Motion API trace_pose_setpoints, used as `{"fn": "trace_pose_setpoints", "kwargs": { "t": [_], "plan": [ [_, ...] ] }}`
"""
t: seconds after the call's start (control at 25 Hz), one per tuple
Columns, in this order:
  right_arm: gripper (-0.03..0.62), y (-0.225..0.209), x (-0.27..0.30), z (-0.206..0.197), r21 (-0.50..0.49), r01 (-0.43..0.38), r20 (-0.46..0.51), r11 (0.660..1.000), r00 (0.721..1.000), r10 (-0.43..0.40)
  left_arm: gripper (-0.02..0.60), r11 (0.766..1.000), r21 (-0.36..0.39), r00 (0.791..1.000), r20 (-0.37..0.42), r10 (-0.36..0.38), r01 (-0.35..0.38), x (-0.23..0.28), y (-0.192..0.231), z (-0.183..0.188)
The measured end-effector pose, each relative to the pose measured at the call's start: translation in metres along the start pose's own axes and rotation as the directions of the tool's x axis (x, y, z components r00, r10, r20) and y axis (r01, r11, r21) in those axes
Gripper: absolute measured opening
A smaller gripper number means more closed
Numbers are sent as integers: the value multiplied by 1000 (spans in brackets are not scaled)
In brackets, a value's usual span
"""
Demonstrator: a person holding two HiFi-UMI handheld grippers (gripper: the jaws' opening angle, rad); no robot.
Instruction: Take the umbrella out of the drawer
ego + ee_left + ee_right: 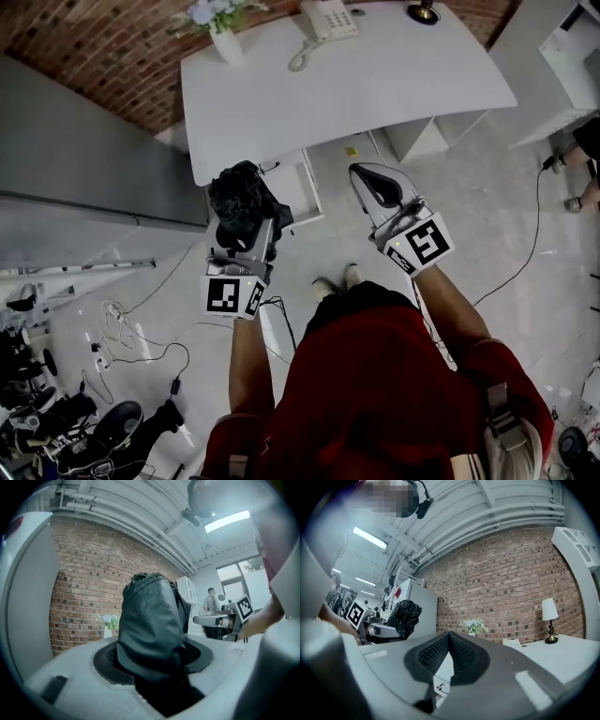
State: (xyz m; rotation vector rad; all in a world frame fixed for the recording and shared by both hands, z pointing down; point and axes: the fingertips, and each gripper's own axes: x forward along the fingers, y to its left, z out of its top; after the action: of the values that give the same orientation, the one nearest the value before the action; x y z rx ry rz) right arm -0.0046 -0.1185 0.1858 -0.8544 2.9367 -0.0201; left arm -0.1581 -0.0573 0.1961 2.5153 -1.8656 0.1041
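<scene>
The black folded umbrella (246, 190) is up in the air in front of the desk, and my left gripper (246, 223) is shut on it. In the left gripper view the umbrella (151, 625) bulges out between the two pads and fills the middle of the picture. The white drawer (305, 186) stands pulled out under the desk edge, just right of the umbrella and below it. My right gripper (380, 185) hangs level to the right of the drawer, its fingertips meeting with nothing between them. The right gripper view shows its pads (461, 651) touching at the tip and the umbrella (407, 616) off to the left.
The white desk (375, 84) carries a telephone (328, 19), a vase of flowers (225, 33) and a lamp base (424, 11). A grey partition (84, 150) stands at the left, white shelving (567, 56) at the right. Cables (127, 342) lie on the floor at the lower left.
</scene>
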Motion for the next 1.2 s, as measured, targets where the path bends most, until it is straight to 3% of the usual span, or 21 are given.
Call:
{"fn": "trace_pose_setpoints", "kwargs": {
  "t": [0.64, 1.2],
  "plan": [
    [12, 34, -14, 36, -28, -8, 54, 1000, 998, 9, 249, 998, 13, 993, 98, 58, -60, -50, 11, 45],
    [12, 41, -14, 32, -33, 6, 35, 999, 999, -4, 249, 998, 6, 992, 103, 67, -68, -59, 20, 43]
  ]
}}
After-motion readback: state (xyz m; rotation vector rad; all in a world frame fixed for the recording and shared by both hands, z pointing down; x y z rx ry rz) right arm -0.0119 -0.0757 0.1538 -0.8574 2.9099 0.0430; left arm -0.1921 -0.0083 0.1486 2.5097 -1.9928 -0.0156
